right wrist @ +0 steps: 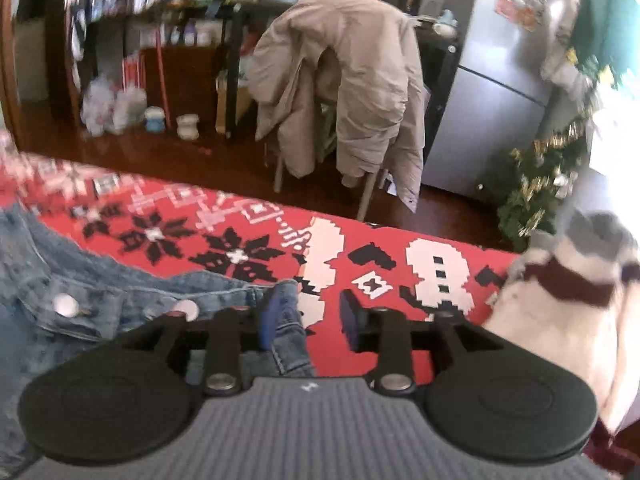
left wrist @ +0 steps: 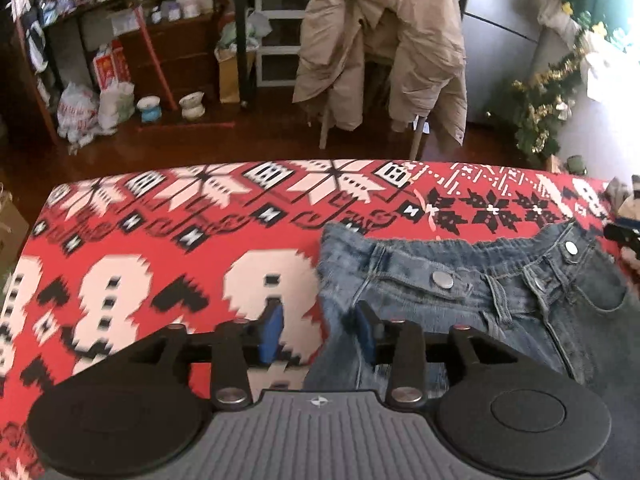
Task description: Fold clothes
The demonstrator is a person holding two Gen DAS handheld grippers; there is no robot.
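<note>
Jaws on both grippers, left gripper and right gripper, are gaping apart, straddling opposite waistband corners of jeans lying on bench; shallow bites risk denim slipping.

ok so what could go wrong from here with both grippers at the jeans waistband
1. Both the left gripper and right gripper are open at opposite corners of the jeans; closing may pinch only one denim layer, or the red patterned cloth beneath.
2. The white knit garment lies close to the right gripper and could snag.
</note>
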